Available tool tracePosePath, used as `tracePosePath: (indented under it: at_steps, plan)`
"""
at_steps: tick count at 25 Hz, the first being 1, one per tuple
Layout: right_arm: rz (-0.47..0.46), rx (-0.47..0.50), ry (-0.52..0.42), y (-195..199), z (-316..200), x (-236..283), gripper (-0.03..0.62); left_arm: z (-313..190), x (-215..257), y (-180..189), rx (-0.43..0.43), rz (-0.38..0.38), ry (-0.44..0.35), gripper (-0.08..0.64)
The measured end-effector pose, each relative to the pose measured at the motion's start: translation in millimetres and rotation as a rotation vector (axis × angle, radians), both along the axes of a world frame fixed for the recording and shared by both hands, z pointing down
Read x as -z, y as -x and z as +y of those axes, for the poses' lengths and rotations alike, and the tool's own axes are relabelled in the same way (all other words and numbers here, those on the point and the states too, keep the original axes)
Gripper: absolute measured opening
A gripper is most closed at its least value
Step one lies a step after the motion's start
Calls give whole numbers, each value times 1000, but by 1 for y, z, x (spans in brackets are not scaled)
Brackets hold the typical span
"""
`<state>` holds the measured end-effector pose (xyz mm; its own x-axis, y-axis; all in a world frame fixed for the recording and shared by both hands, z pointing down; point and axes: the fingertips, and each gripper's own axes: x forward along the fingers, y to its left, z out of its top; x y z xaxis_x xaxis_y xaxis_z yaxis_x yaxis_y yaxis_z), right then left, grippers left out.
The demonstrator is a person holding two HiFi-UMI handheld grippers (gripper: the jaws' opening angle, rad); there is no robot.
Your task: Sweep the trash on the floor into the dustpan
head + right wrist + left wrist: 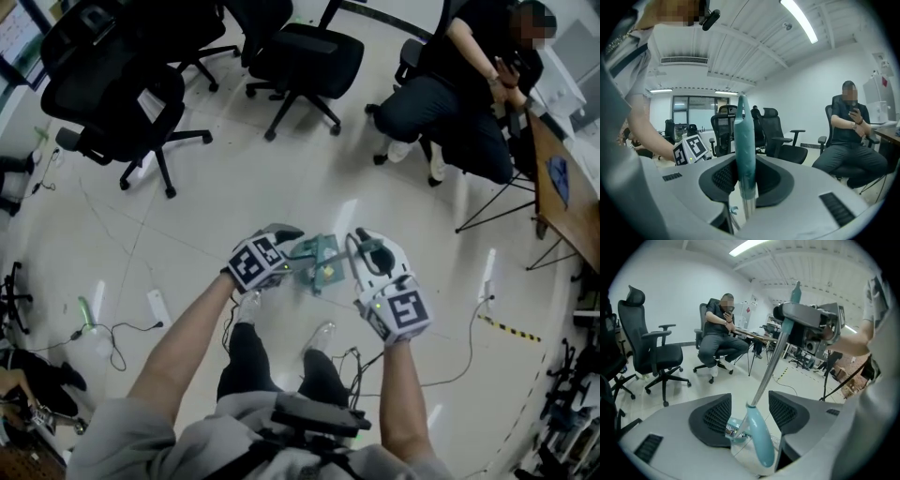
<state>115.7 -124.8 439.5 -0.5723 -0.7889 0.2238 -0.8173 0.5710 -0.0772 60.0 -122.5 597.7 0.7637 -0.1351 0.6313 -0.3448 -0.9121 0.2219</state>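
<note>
A teal plastic piece [319, 262] of the sweeping set shows between my two grippers in the head view, above the floor in front of my feet. My right gripper [361, 251] is shut on an upright teal handle [744, 140] with a metal pole [747, 208] below it. That pole [771, 362] runs down from the right gripper [806, 324] to a teal neck [759, 437] that lies between the jaws of my left gripper [750, 411]. The left jaws stand wide and their pads [715, 416] do not press on it. I cannot make out any trash on the floor.
Black office chairs [122, 103] [305, 56] stand at the far side of the pale floor. A seated person [459, 103] is at the far right beside a wooden table [562, 187]. Cables [122, 337] trail on the floor at left and right.
</note>
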Motion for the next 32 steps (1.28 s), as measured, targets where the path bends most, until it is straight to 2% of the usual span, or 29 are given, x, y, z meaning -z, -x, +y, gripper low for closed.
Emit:
tracePosePath:
  at_steps: [5, 8, 14, 17, 20, 24, 29, 32]
  plan:
    - [32, -31, 17, 19, -15, -2, 74, -34, -21, 41, -68, -25, 1, 236]
    - [37, -47, 15, 34, -23, -10, 72, -32, -46, 51, -179, -59, 8, 236]
    - [60, -126, 57, 48, -30, -16, 72, -13, -86, 27, -465, -63, -8, 236]
    - [62, -138, 38, 55, -31, -21, 72, -4, -98, 15, -591, -66, -32, 236]
    - [53, -177, 58, 59, -31, -28, 72, 1, -101, 4, -657, -32, -62, 238]
    - [13, -239, 42, 57, -34, -28, 72, 3, -102, -8, -735, 10, -91, 282]
    - [-44, -335, 11, 48, -27, -24, 74, 17, -104, -18, -893, 13, -120, 304]
    - [-62, -355, 18, 44, -21, -25, 75, 25, -108, -21, -975, 3, -113, 307]
